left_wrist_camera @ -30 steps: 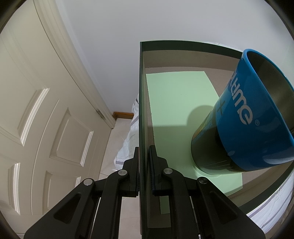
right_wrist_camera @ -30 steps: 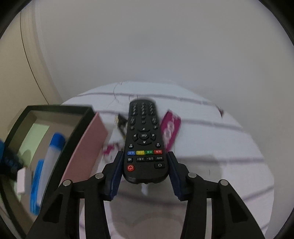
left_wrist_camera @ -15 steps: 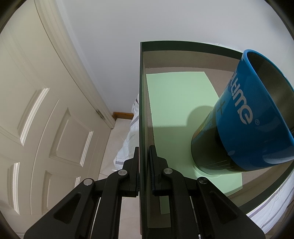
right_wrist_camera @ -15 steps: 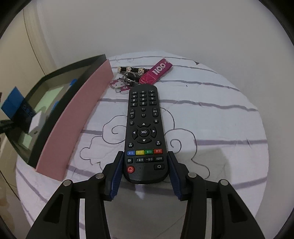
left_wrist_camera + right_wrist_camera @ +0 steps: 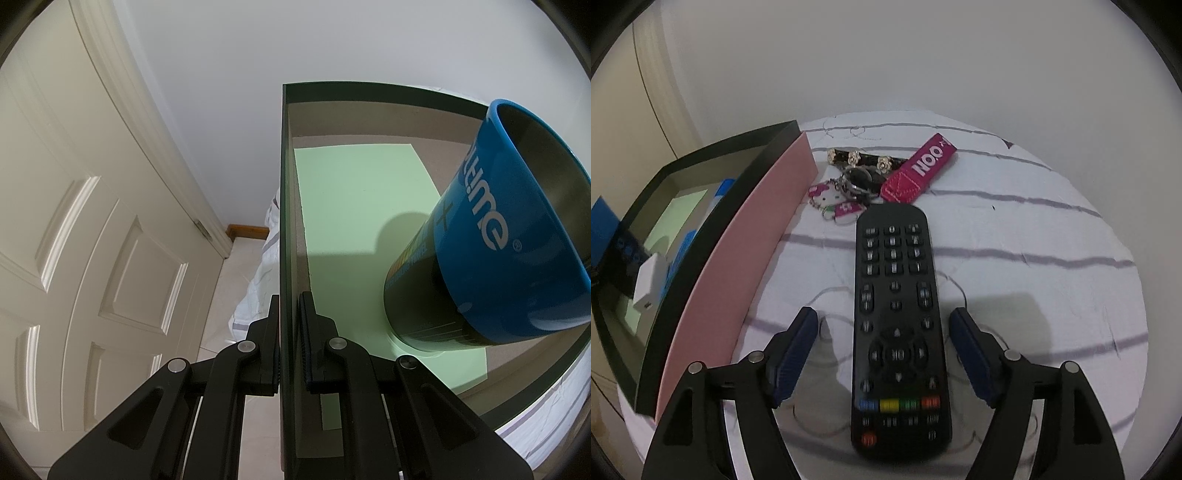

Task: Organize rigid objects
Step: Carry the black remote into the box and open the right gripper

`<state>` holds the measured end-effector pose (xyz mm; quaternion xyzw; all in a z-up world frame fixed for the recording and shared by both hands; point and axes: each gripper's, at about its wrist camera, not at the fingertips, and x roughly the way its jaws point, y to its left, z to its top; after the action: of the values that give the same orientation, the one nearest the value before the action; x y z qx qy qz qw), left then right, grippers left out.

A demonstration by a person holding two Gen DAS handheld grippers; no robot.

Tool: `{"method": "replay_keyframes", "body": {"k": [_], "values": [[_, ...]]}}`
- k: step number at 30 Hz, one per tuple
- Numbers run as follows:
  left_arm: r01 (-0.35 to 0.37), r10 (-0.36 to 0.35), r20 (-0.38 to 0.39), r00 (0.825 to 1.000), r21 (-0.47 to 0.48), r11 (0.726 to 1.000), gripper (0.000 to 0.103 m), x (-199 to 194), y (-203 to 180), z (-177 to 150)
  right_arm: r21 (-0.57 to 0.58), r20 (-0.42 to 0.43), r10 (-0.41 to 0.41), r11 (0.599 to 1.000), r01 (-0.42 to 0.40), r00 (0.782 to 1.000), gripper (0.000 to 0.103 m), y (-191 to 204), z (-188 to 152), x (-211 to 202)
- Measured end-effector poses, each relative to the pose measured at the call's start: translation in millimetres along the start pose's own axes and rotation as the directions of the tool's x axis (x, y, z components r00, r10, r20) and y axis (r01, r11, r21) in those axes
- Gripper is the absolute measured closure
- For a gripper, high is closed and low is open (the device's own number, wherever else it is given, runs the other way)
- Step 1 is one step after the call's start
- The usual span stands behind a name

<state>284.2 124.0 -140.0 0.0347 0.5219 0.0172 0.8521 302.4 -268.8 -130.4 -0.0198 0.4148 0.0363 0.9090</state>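
My left gripper (image 5: 290, 299) is shut on the near wall of a dark-rimmed box (image 5: 286, 184) with a green liner. A blue mug (image 5: 491, 251) stands inside it. In the right wrist view, my right gripper (image 5: 884, 328) is open, its blue pads on either side of a black remote control (image 5: 897, 325) that lies flat on the striped bedsheet (image 5: 1034, 240). The box (image 5: 746, 240), pink outside, sits left of the remote and holds a white charger (image 5: 648, 284) and blue items.
A bunch of keyrings lies beyond the remote: a pink fabric tag (image 5: 919, 168), a Hello Kitty charm (image 5: 827, 197) and a black strap with gold flowers (image 5: 860, 158). A white panel door (image 5: 92, 240) and tiled floor lie left of the box. White wall behind the bed.
My right gripper lowered the remote onto the bedsheet beside the box, then opened and let it go. The left gripper and the box have not moved.
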Motion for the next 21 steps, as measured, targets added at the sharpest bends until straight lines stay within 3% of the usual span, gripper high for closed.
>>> {"method": "replay_keyframes", "body": {"k": [2,5,6,21], "values": [[0.001,-0.001,0.0,1.0,-0.001,1.0,0.097,0,-1,0,0.003,-0.003,0.01,1.0,-0.01,1.0,0.031,-2,3,3],[0.001,-0.001,0.0,1.0,-0.001,1.0,0.097,0,-1,0,0.004,-0.003,-0.022,1.0,0.022,1.0,0.057,-5,3,1],[0.002,-0.002,0.001,1.0,-0.001,1.0,0.097,0,0,0,0.016,0.0,-0.001,1.0,0.001,1.0,0.058,-8,3,-2],[0.001,-0.001,-0.005,1.0,-0.004,1.0,0.097,4,1,1,0.032,0.115,0.026,0.999,-0.03,0.993,0.059,4,1,-56]]}}
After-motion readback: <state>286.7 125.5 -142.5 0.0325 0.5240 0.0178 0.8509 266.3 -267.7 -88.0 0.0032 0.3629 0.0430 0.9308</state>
